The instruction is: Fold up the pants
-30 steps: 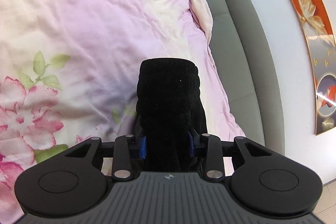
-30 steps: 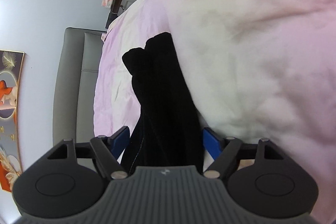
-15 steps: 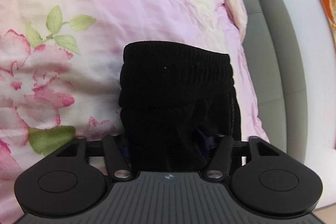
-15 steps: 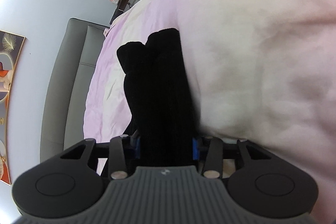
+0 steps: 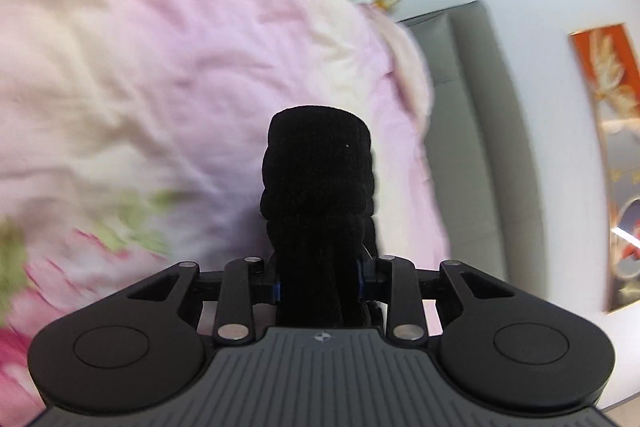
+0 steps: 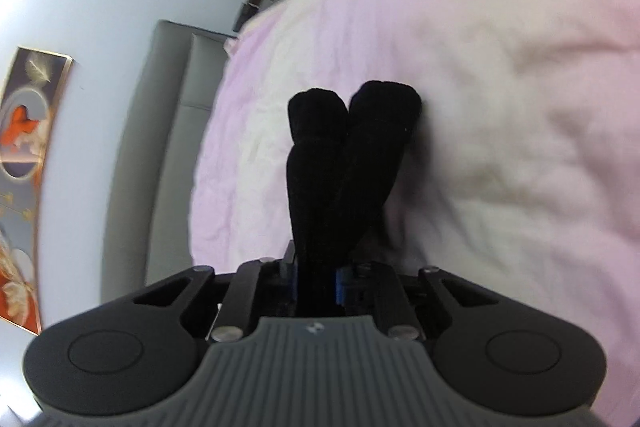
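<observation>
The pants point(image 5: 318, 195) are black, thick and ribbed like a knit, and they look soft and floppy rather than stiff. They are probably light enough to lift easily, though the loose cloth will sag and swing wherever it is not held. They are bunched in both tools above the pink flowered quilt point(image 5: 160, 87) on the bed.

The left gripper point(image 5: 319, 287) has its fingers closed on a fat roll of cloth that stands up beyond them. This is likely the elastic waistband, judging by the ribbing.

The right gripper point(image 6: 316, 283) is clamped tight on the fabric, with two rounded ends point(image 6: 352, 115) poking up past it, side by side and touching; they may be the leg cuffs, but I cannot tell.

Such plush cloth should not slip. Holding at the band and the hems suits it best, since those thicker edges give the fingers something firm. A grey headboard point(image 5: 480, 147) lies to the far right.
</observation>
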Tool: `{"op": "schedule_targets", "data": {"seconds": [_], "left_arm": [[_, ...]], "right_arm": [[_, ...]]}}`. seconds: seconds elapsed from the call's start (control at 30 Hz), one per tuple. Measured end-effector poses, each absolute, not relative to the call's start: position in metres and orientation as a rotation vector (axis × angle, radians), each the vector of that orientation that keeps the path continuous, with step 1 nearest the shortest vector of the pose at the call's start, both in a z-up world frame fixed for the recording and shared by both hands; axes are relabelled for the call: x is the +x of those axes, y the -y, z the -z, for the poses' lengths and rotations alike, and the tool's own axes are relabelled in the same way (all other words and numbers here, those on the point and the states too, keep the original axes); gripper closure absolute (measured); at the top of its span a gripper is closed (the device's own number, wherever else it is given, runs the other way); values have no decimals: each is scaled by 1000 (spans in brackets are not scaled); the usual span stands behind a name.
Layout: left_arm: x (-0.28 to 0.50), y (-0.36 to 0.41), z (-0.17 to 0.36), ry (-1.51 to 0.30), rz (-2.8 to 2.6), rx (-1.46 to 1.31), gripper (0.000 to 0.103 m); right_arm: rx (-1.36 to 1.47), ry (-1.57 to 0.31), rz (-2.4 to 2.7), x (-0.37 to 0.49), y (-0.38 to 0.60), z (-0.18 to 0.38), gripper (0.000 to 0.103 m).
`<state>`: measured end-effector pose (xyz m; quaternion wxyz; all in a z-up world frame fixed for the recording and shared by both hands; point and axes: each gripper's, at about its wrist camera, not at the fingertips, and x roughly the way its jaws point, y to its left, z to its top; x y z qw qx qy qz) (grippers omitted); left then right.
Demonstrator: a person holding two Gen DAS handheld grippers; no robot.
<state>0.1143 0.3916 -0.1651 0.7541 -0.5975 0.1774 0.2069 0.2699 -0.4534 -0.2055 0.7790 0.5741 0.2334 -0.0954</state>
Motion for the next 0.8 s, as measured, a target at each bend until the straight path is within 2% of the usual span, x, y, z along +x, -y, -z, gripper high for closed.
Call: {"op": "schedule_targets", "data": {"seconds": [0.07, 0.1, 0.2, 0.3, 0.43, 0.5, 0.57, 0.67, 0.7, 0.77, 0.8], "left_arm": [[115, -398, 191, -485, -488, -1337, 68], [111, -399, 200, -478, -487, -1369, 68], [102, -392, 199, -425, -452, -1342, 65], [102, -389, 190, -458, -472, -1268, 60], [99, -389, 173, -494, -515, -1189, 55], [91, -389, 163, -499, -538, -1148, 48], [82, -389, 148, -482, -606, -1094, 37], [71, -383, 119, -449, -673, -984, 29], [72, -378, 108, -449, -690, -933, 27], [81, -361, 90, -469, -680, -824, 16], [88, -350, 84, -493, -651, -770, 14]], "right_arm": [[1243, -639, 287, 276, 452, 231, 91], [1290, -644, 297, 274, 455, 243, 91], [1402, -580, 281, 267, 460, 258, 90], [1396, -532, 278, 263, 459, 254, 86], [1404, -511, 287, 255, 458, 254, 86], [1394, -508, 291, 248, 456, 252, 85], [1390, -505, 298, 249, 455, 250, 84], [1388, -490, 316, 245, 455, 250, 84], [1375, -482, 325, 245, 454, 248, 82], [1338, -465, 336, 246, 451, 243, 78], [1325, -453, 342, 245, 451, 241, 73]]}}
